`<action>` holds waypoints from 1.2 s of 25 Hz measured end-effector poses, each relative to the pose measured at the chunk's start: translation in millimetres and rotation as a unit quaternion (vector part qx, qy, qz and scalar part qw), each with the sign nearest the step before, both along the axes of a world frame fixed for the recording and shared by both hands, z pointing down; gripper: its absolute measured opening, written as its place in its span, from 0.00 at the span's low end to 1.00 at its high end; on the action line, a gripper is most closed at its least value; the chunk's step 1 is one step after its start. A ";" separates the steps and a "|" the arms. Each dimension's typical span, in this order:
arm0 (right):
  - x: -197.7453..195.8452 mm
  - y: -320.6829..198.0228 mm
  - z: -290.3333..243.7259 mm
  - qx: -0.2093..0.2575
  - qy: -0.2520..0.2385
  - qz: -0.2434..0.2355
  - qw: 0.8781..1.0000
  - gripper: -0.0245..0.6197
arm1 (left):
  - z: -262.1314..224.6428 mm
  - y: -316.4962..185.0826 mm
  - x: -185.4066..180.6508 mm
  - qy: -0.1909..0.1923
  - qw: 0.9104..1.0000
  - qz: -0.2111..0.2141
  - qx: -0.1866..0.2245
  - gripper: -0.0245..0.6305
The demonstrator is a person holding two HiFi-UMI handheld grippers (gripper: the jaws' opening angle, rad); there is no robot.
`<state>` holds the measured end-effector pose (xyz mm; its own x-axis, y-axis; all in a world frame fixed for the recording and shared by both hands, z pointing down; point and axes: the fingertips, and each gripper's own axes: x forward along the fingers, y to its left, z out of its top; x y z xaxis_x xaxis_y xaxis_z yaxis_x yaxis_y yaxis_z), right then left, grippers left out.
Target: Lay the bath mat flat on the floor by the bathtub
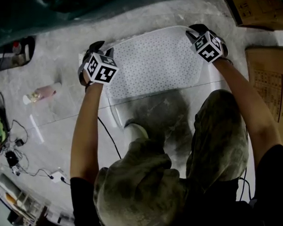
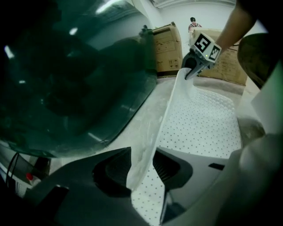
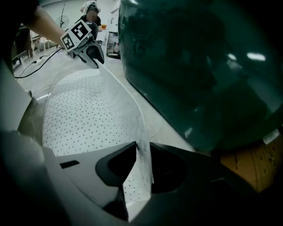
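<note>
Two tools sit at the far corners of the bath mat (image 1: 157, 64), the left tool (image 1: 98, 48) at one end and the right tool (image 1: 197, 32) at the other; each has its jaws a little apart, with the mat's thin edge standing loose in the gap and neither pad pressing on it. Most of the mat lies spread on the floor (image 1: 52, 120) just beside the dark green bathtub (image 1: 66, 8); only the strip along the tub side rides up between your tools. You look to be at the release, with the laying nearly done; next, draw both tools up and off the edge together, without snagging it, so the raised strip drops flat; then check that no corner curls against the tub.
</note>
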<state>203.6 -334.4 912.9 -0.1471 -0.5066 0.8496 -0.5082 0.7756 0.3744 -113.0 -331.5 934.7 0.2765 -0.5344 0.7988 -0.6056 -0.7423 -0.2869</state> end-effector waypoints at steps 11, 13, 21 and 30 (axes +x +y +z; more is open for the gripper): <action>35.1 -4.4 12.4 -0.014 -0.042 0.135 0.990 0.40 | 28.4 26.9 -52.4 0.021 0.996 -0.071 -0.049 0.39; 46.1 0.5 16.6 -0.028 -0.057 0.159 0.985 0.40 | 31.7 32.1 -65.4 0.024 0.994 -0.090 -0.054 0.40; 86.5 26.8 35.1 -0.045 -0.107 0.202 0.973 0.41 | 52.1 60.3 -110.2 0.069 0.974 -0.193 -0.101 0.43; 124.1 89.6 72.1 -0.134 -0.193 0.309 0.922 0.45 | 84.0 119.9 -158.1 0.119 0.942 -0.309 -0.064 0.51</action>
